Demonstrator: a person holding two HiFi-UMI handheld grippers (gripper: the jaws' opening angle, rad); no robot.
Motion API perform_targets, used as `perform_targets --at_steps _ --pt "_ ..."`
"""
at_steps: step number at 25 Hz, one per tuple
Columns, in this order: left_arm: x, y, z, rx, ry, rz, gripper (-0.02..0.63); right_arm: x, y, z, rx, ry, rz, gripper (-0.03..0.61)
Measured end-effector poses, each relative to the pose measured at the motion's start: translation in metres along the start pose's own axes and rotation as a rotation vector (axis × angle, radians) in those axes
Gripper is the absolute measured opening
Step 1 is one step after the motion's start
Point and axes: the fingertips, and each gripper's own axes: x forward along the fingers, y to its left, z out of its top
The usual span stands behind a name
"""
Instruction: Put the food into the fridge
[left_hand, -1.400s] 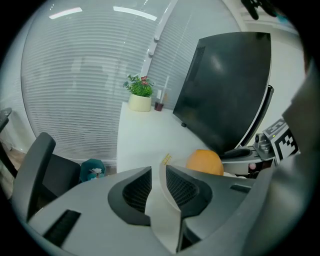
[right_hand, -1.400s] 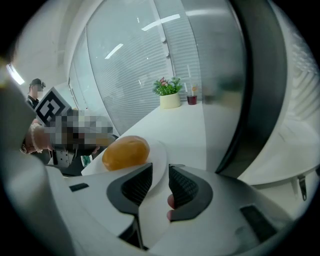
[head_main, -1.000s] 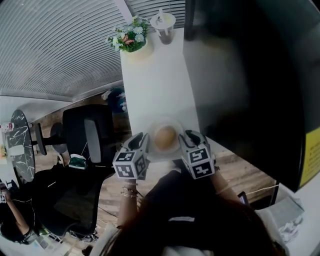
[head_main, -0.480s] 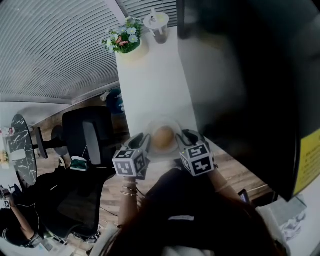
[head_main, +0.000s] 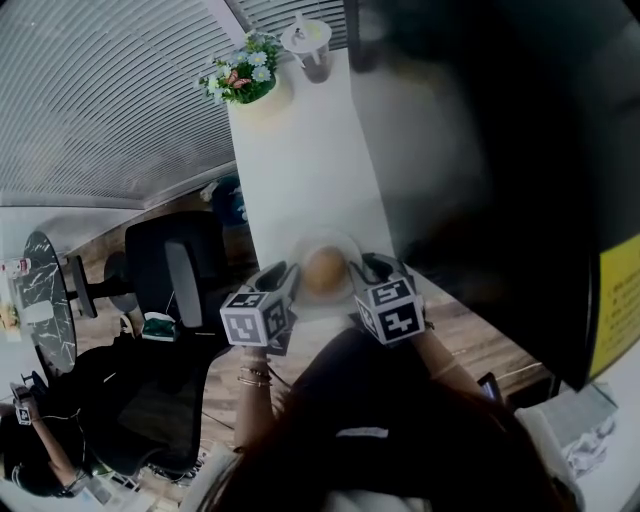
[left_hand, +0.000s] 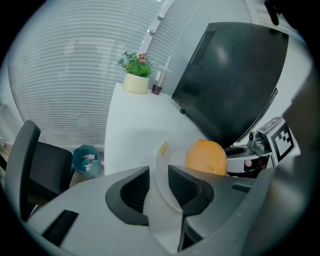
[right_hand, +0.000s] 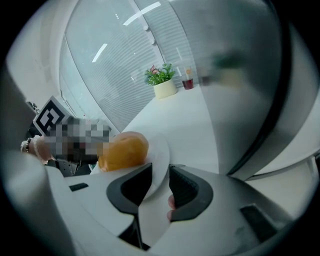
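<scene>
A round orange-brown bun (head_main: 325, 270) lies on a white plate (head_main: 303, 303) at the near end of the white table (head_main: 300, 160). My left gripper (head_main: 283, 276) has the plate's left rim (left_hand: 162, 160) between its pads. Its jaws have just been opening slightly, but the rim still fills the gap. The bun (left_hand: 206, 157) shows just beyond it. My right gripper (head_main: 368, 268) is shut on the opposite rim (right_hand: 159, 155), next to the bun (right_hand: 124, 150). The dark fridge (head_main: 500, 150) stands close on the right.
At the table's far end stand a potted flower (head_main: 240, 80) and a cup with a straw (head_main: 308, 45). A black office chair (head_main: 175, 270) is left of the table, with a teal bin (left_hand: 86, 159) nearby. Window blinds fill the left and back.
The plate with the bun stays between both grippers. The whole head view has drifted a little, so the grippers and table sit slightly higher and further left.
</scene>
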Motion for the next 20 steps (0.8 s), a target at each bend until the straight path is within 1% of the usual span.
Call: perform_targets --at_steps 2,5,11,13,20 --pt "0.0008 0.0016 -0.0034 -0.001 0.014 -0.009 0.124 0.0004 0.0010 0.0010 0.013 0.004 0.000 0.115" --pt "0.0009 0.0026 -0.0045 -0.024 0.015 -0.020 0.124 0.0016 0.0024 0.0012 0.023 0.006 -0.002 0.115" --pt "0.0016 0.0037 -0.0037 -0.036 0.022 -0.017 0.123 0.0061 0.0073 0.0021 0.025 0.020 0.008 0.114" --pt "0.0018 0.0040 -0.0044 -0.045 0.017 -0.018 0.123 0.0057 0.0066 0.0013 0.034 0.022 0.007 0.092" --pt "-0.0010 0.0041 -0.0026 -0.044 0.008 0.002 0.118 0.0035 0.0091 0.0003 0.038 0.016 0.014 0.081"
